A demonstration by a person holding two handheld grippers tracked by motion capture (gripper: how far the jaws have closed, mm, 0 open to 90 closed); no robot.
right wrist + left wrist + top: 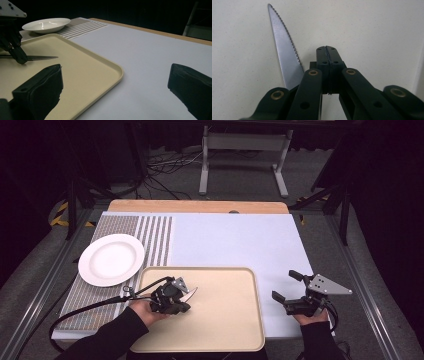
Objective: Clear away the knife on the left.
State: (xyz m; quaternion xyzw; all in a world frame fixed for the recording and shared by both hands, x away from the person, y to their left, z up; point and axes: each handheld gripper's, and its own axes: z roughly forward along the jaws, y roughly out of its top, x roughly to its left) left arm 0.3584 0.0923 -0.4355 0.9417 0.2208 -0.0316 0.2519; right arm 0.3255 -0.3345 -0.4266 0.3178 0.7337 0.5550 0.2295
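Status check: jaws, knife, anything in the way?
Left gripper shut on knife, over tray. Right gripper open, idle beside tray. Nothing blocking.

Knife [285, 47] handle hidden under left gripper [327, 58]; grip on it unclear.

A dark room: grey carpet floor [240, 180] beyond the counter [235, 240], a white metal table frame [245, 157] standing on it, black cables [167, 170] trailing nearby
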